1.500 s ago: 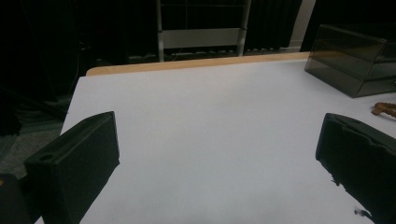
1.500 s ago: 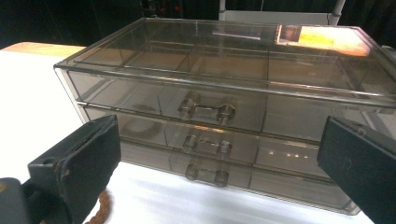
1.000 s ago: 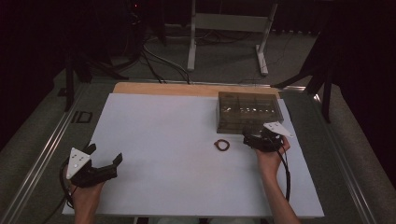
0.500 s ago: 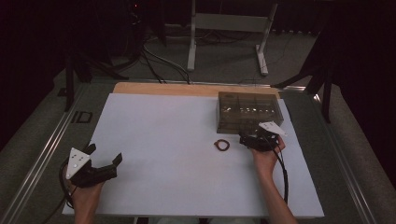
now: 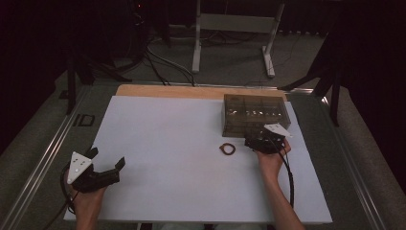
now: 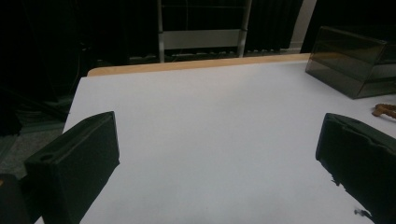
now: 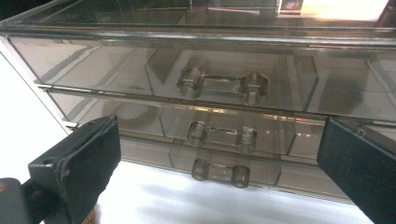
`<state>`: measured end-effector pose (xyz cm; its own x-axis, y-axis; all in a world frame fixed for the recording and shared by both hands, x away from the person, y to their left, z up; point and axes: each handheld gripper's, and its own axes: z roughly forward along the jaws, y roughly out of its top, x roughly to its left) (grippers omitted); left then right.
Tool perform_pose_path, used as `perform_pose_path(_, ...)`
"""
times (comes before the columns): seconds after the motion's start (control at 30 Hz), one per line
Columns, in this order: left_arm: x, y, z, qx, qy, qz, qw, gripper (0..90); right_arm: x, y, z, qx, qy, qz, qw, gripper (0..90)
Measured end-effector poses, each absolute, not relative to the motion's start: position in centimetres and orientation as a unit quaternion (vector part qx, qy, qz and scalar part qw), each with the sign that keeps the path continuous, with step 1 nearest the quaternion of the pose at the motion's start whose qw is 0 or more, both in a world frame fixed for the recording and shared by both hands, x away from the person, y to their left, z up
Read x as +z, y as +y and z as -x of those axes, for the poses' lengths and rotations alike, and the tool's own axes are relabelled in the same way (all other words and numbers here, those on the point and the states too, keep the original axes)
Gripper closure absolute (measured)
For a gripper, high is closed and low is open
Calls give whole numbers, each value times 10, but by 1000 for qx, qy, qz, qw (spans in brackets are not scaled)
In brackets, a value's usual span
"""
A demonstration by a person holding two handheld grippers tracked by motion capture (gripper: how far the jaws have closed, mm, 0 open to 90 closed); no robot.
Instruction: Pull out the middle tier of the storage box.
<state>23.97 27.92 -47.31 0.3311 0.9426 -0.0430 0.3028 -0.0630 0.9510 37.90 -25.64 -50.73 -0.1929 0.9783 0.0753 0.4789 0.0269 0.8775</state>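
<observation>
White table (image 5: pixel 167 143); smoky drawer box (image 7: pixel 210 88) shut; right hand-held gripper (image 7: pixel 219 163) released, facing handles.

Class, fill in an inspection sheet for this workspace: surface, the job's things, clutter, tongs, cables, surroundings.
Surface: white tabletop with a wooden strip along its far edge.
Job's things: smoky clear drawer box at the far right; three drawers with clear handles, all shut. A small brown ring lies on the white, apart from the box.
Clutter: nothing seen.
Tongs: left tongs open, low at the near left, holding nothing. Right tongs open, facing the drawer fronts, touching no handle.
Cables: a black cable trails from the right tongs along the forearm.
Surroundings: dark room, grey floor, a metal stand and floor cables behind.
</observation>
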Motion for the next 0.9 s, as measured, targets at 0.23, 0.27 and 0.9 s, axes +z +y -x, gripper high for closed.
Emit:
perform_pose_path(0.23,-473,279,-240,326,478,-652,491,10,-508,-253,-378,407,651,-564,305,0)
perform_pose_path(0.27,-473,279,-240,327,478,-652,490,10,-508,-252,-378,407,649,-565,305,10)
perform_pose_path(0.9,-473,279,-239,328,477,-651,491,10,-507,-235,-371,371,620,-592,357,434)
